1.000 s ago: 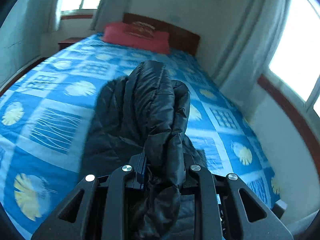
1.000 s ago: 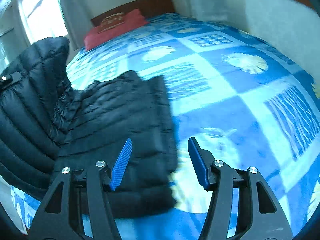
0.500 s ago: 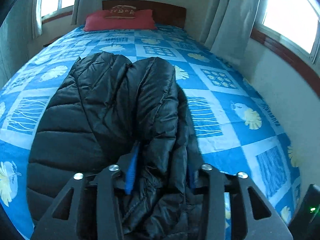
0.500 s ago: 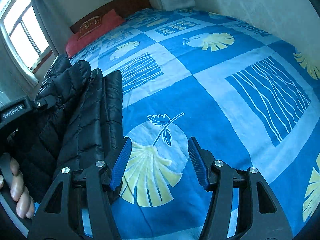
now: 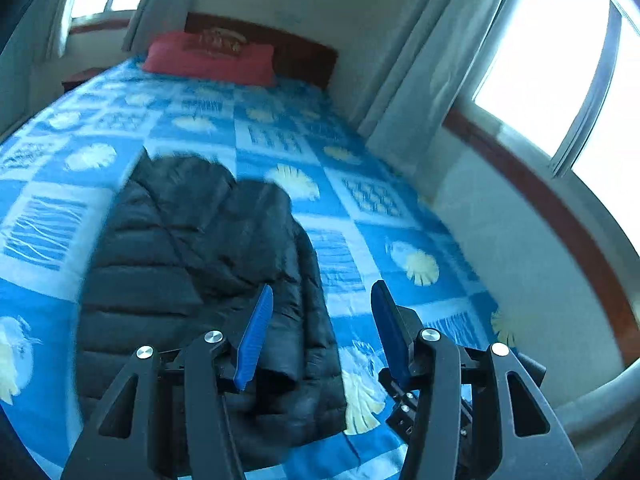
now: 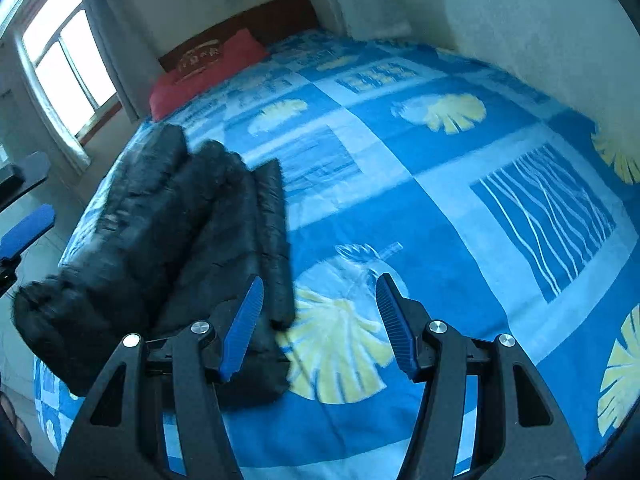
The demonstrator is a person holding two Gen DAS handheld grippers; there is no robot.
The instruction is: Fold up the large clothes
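A black puffer jacket [image 5: 192, 264] lies folded lengthwise on the blue patterned bed [image 5: 360, 216], a sleeve laid along its right side. My left gripper [image 5: 322, 332] is open and empty, above the jacket's near right edge. In the right wrist view the jacket [image 6: 180, 240] lies at the left. My right gripper [image 6: 318, 320] is open and empty over the bedspread [image 6: 440, 200], just right of the jacket. One blue fingertip [image 6: 28, 228] of the left gripper shows at the left edge.
A red pillow [image 5: 212, 60] and a dark wooden headboard [image 5: 304, 56] are at the far end. A wall with curtains [image 5: 408, 92] and windows runs along the bed's right side. The bed's near edge is below both grippers.
My left gripper has let go of the jacket and opened, then pulled back. The jacket's lifted part now lies on the bed. My right gripper stayed open.
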